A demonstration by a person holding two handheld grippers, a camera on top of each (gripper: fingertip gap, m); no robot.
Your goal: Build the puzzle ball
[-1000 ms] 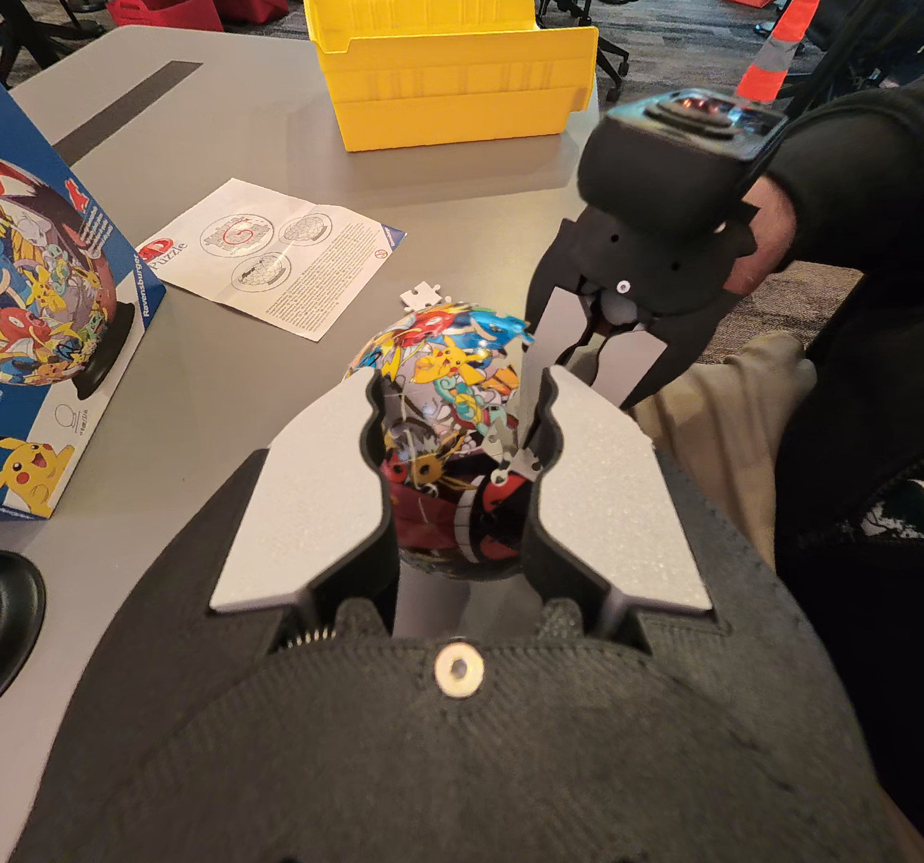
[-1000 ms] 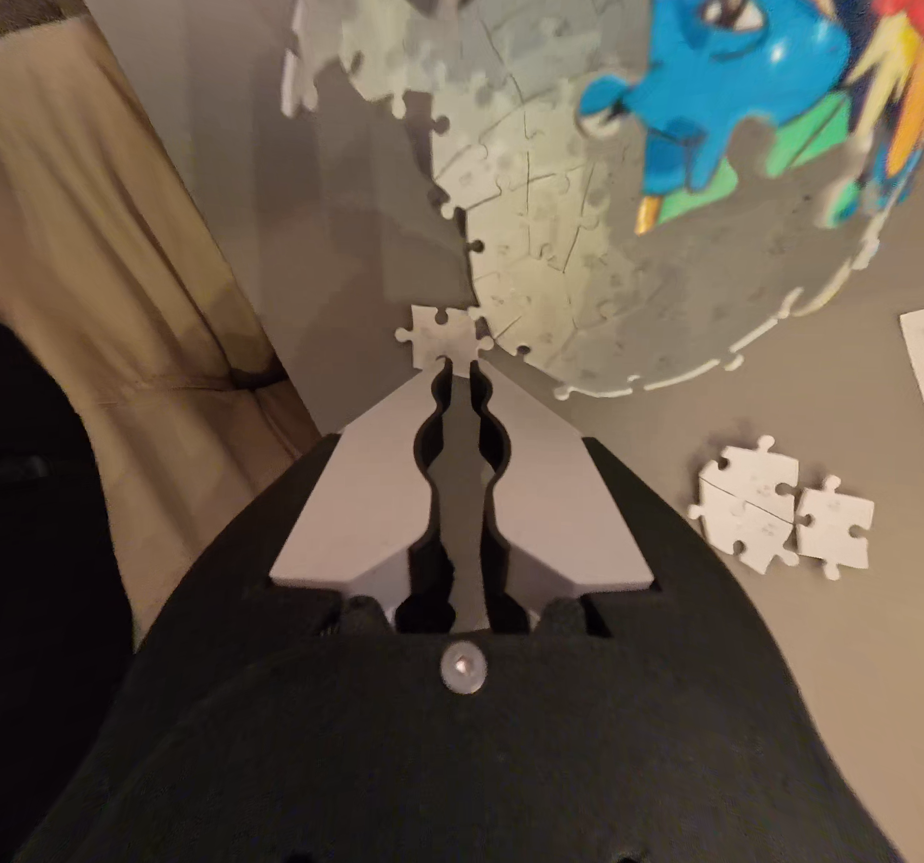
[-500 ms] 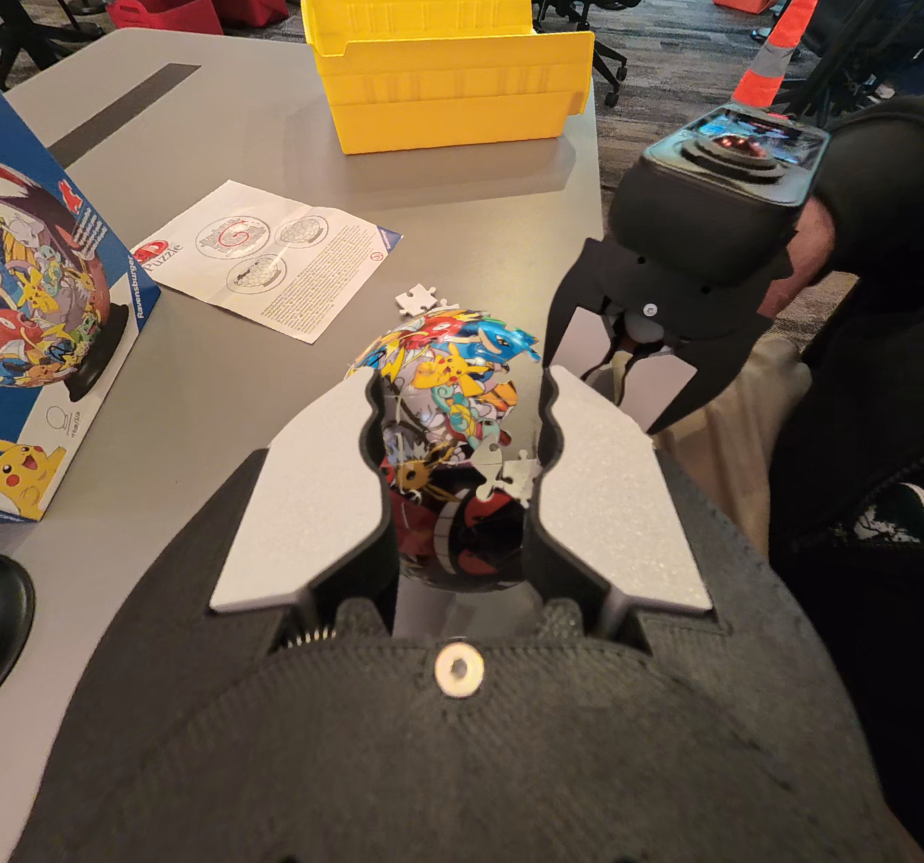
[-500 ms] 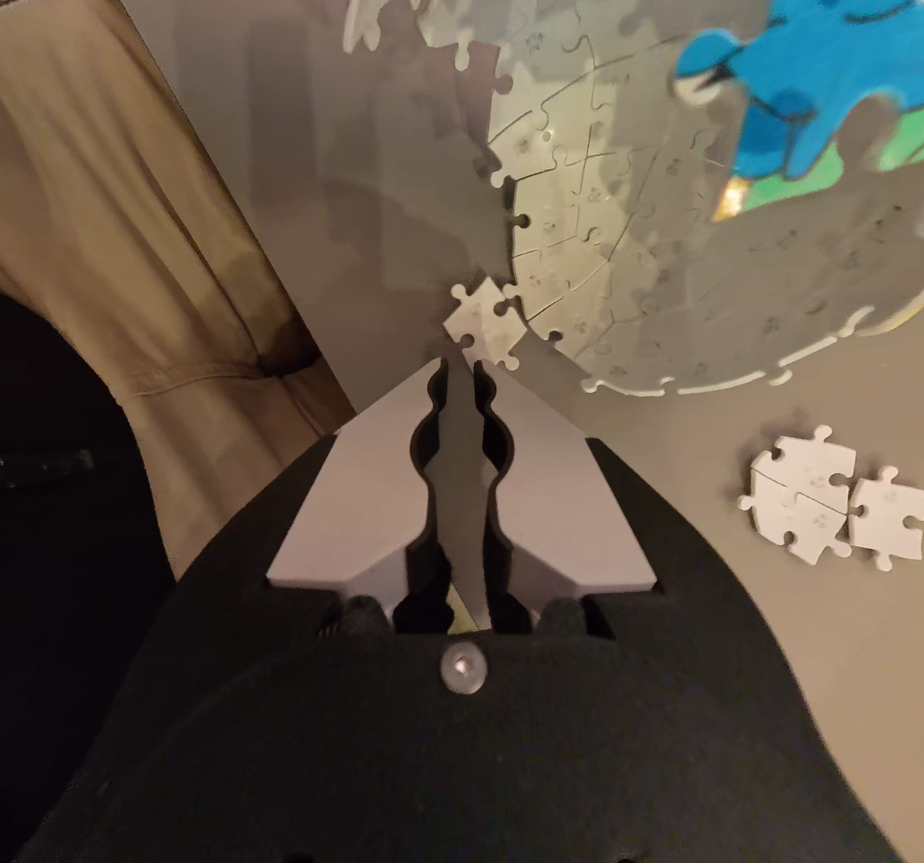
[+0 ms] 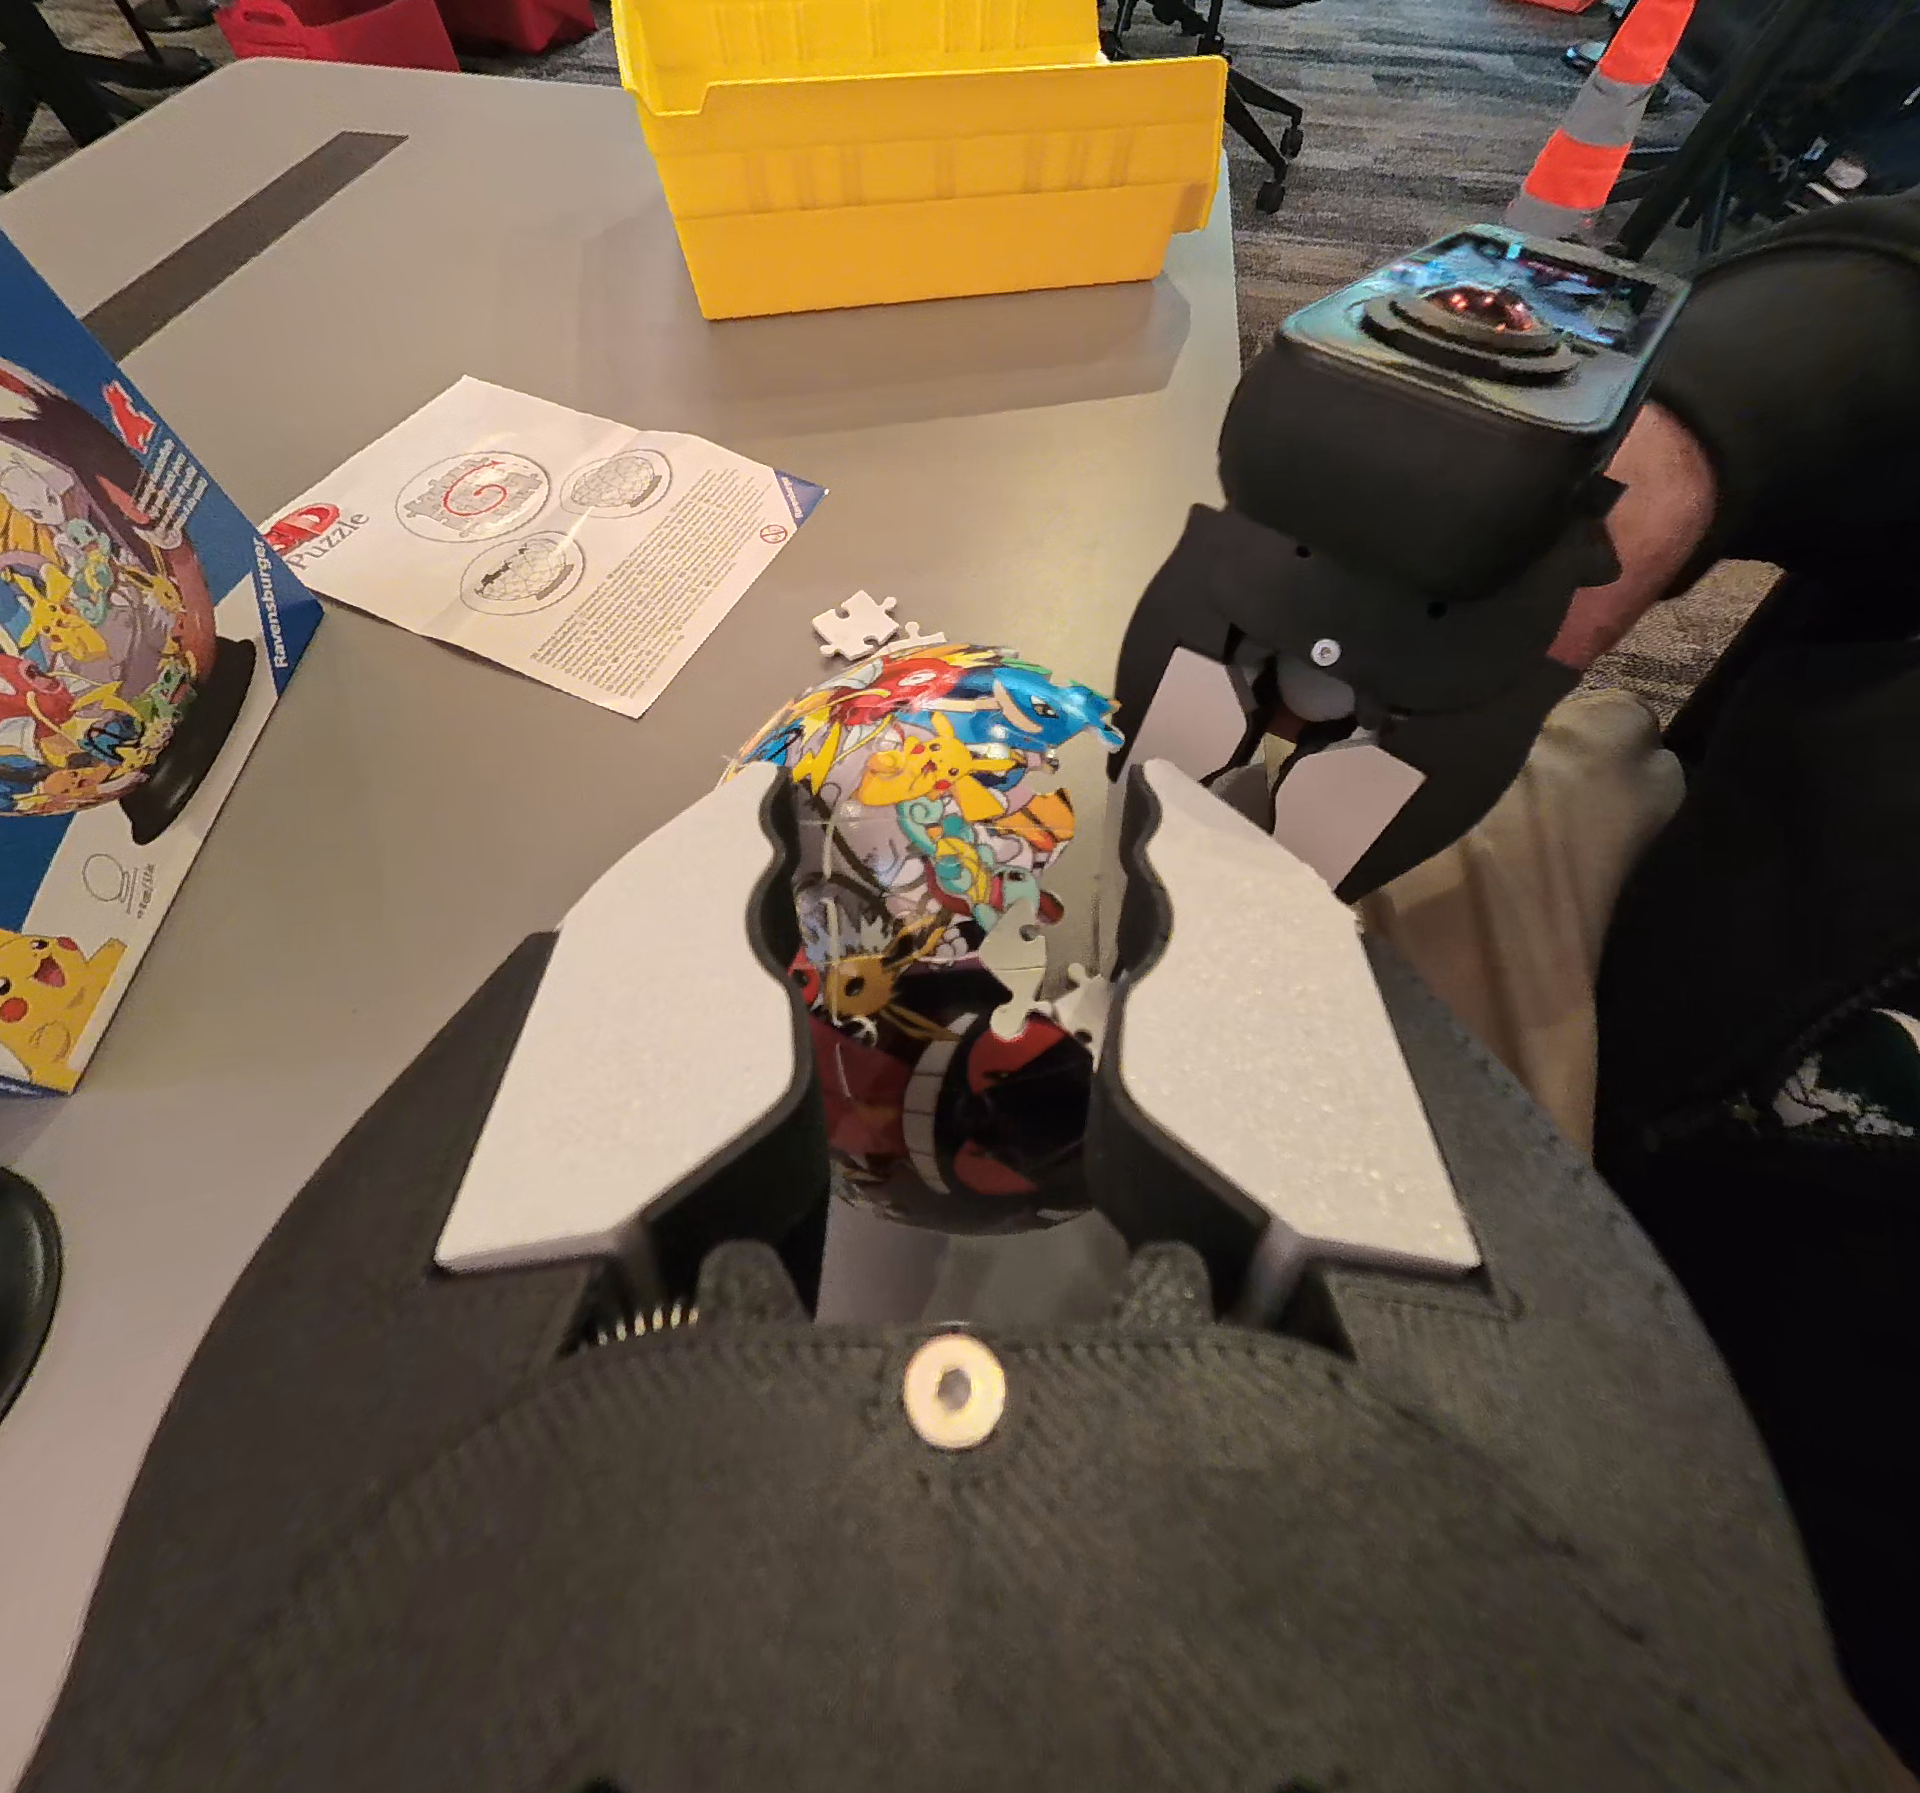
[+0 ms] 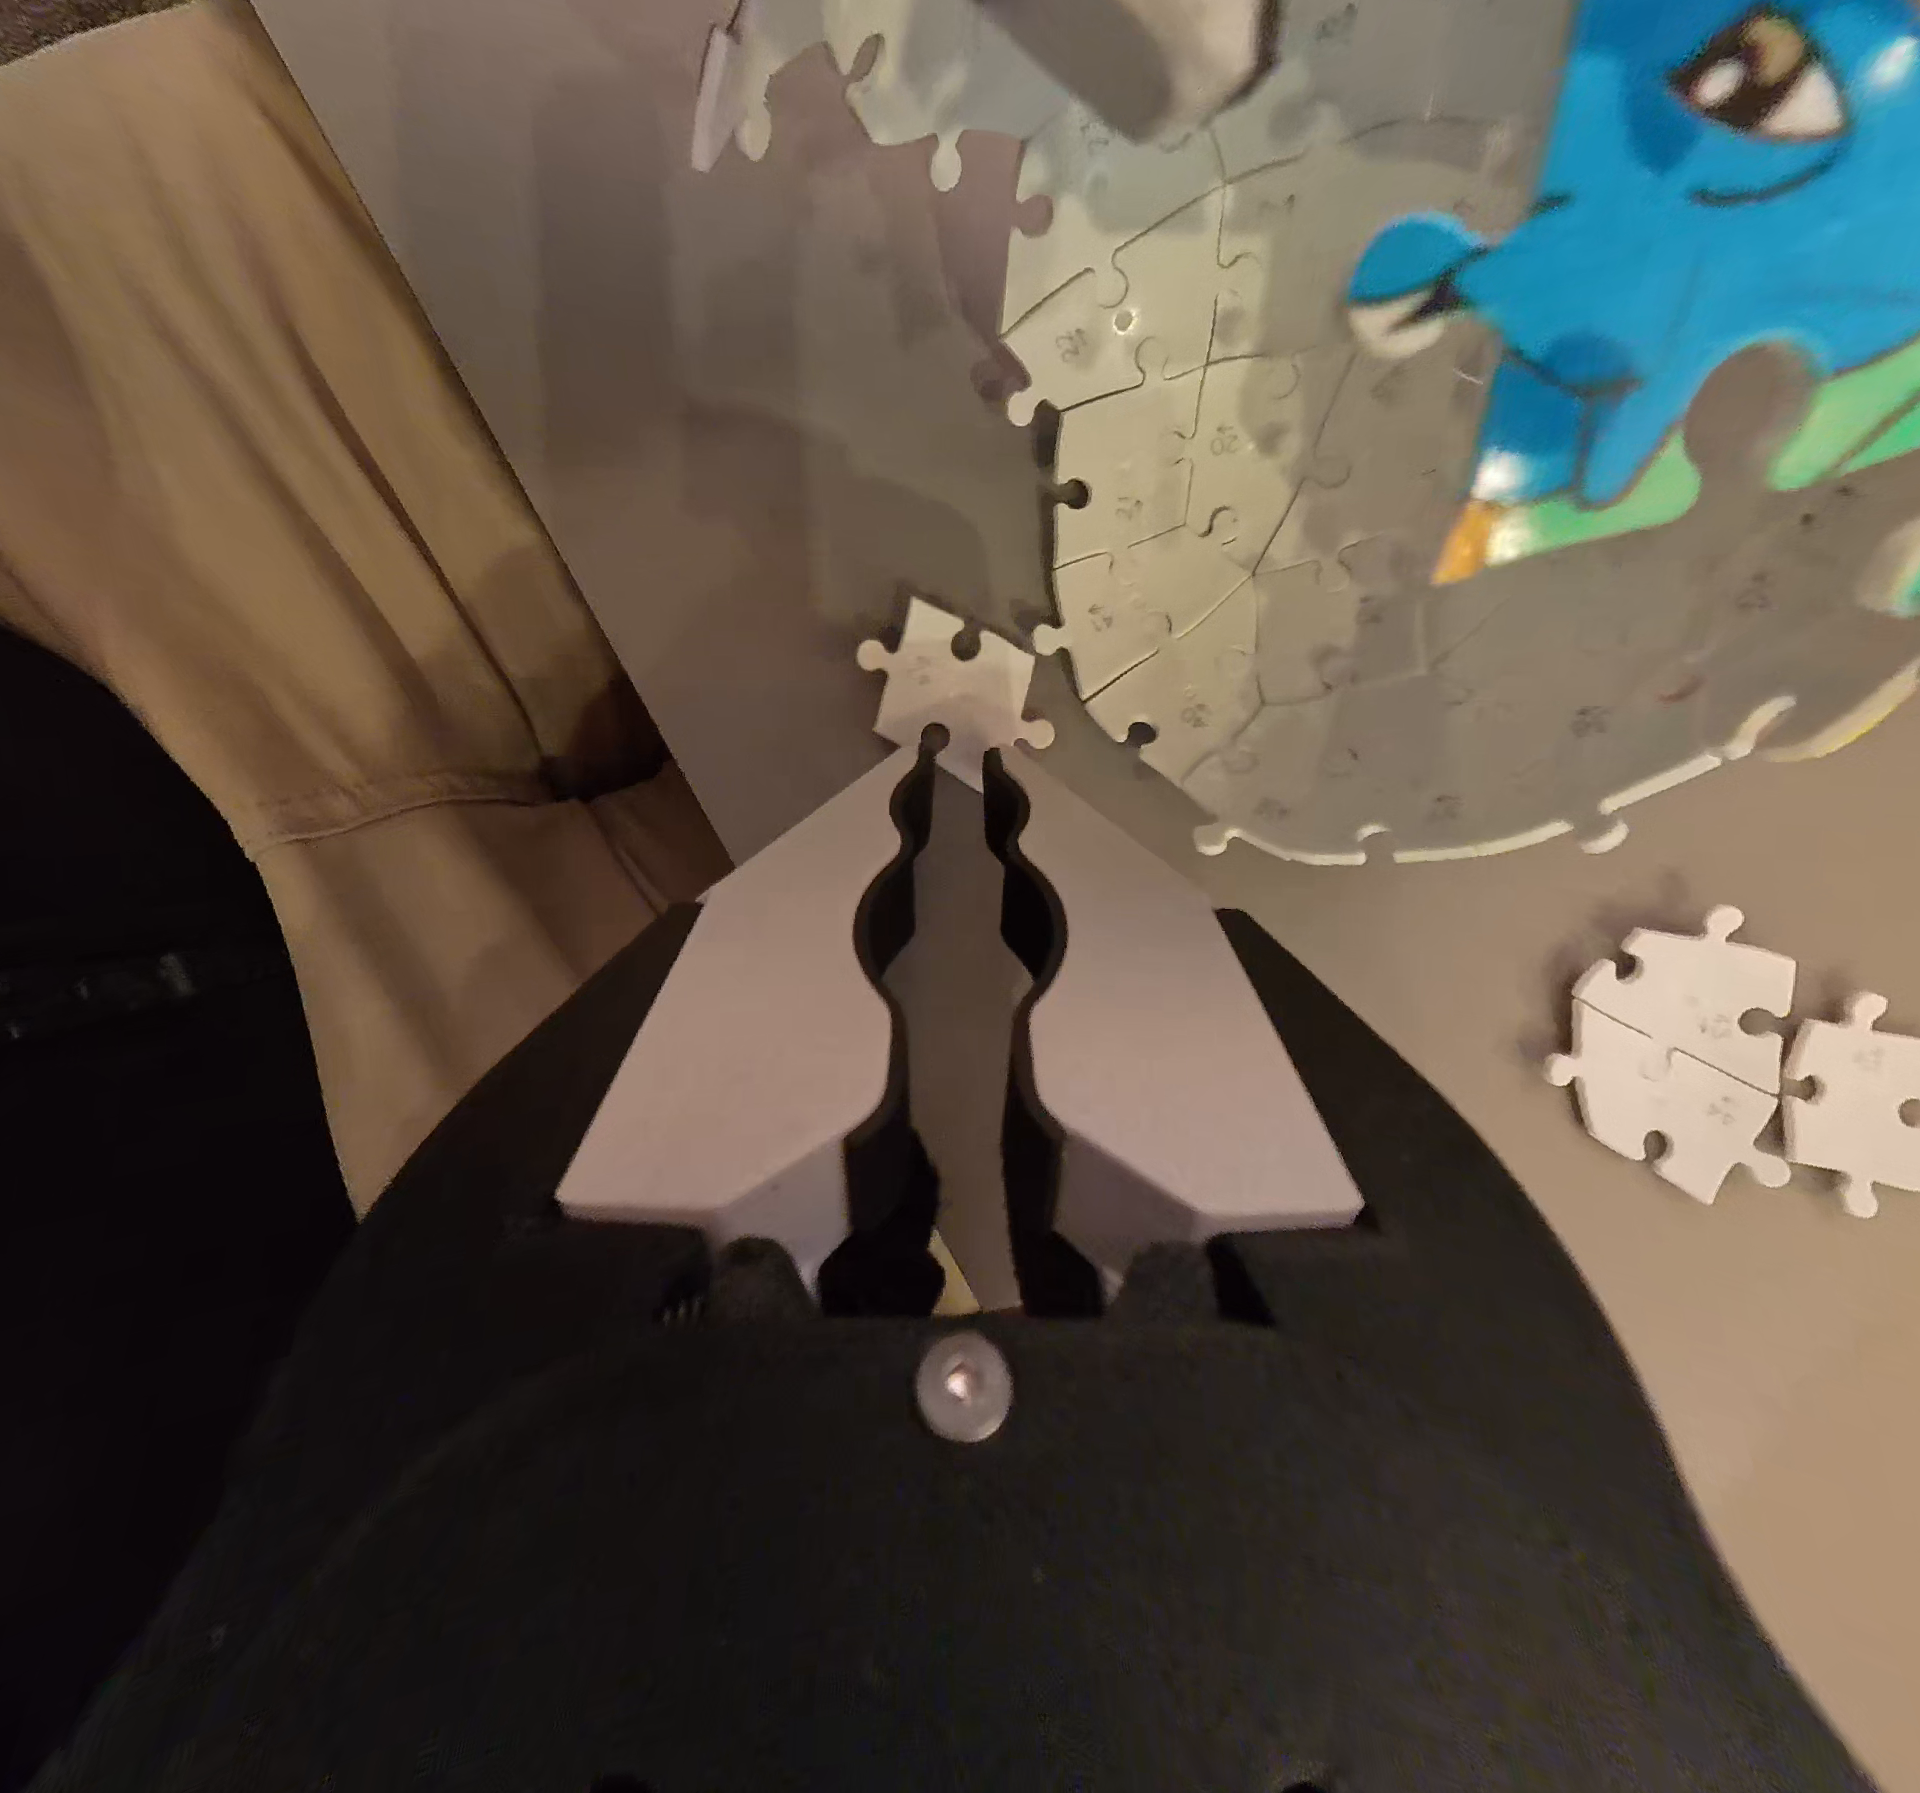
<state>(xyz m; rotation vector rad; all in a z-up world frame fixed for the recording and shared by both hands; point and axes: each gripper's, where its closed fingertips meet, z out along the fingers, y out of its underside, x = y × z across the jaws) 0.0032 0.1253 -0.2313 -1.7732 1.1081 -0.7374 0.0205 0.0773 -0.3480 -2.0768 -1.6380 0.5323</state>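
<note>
In your left wrist view, your left gripper has its jaws spread partway and clamped on either side of the half-built puzzle ball, which you hold just above the grey table. The ball's printed outer side faces this camera. Farther right, your right gripper points down at the ball's right edge; its tips are hidden here. Only this view shows the yellow bin at the far edge, the instruction sheet to the left, the blue puzzle box at the left border and a white loose piece just beyond the ball.

Your right wrist view shows the ball's open pale inside instead. Your right gripper has its jaws nearly together, pinching a single white puzzle piece at the tips, right against the ball's jagged near-left rim. Three more pieces lie face down on the table at right. Tan fabric fills the left.
</note>
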